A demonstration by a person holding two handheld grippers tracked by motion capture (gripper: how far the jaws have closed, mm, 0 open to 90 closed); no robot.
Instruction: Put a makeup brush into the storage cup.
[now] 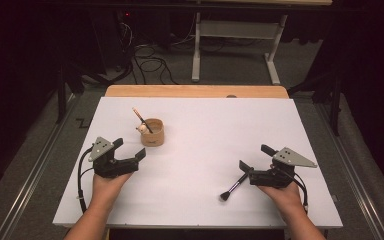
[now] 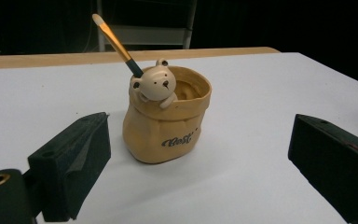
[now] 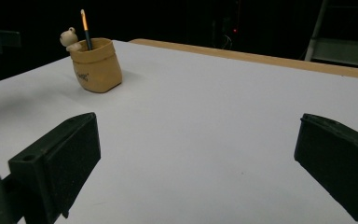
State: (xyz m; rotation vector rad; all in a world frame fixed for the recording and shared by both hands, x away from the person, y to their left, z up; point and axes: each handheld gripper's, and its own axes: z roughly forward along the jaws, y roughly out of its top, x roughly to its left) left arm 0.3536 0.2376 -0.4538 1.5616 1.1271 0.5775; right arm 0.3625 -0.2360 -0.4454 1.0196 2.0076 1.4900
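Looking down from the high view, the white surface (image 1: 205, 165) carries a tan pot (image 1: 152, 132) in the upper left of centre, with one brush (image 1: 141, 119) already leaning in it. A second, black brush (image 1: 233, 187) lies flat at lower right, just beside the right gripper (image 1: 254, 162), seemingly touching its lower jaw. So I'd judge the job about half done: one brush in, one still to be lifted and carried over. The left gripper (image 1: 129, 151) sits just below the pot, jaws spread, gripping nothing.

In the left gripper view, the pot (image 2: 167, 119), with a small bear (image 2: 154, 87) on its rim, stands centre frame between the wide-open jaws, untouched.

In the right gripper view, the jaws stand far apart at the bottom corners with bare surface between; the pot (image 3: 95, 64) sits far off at upper left.
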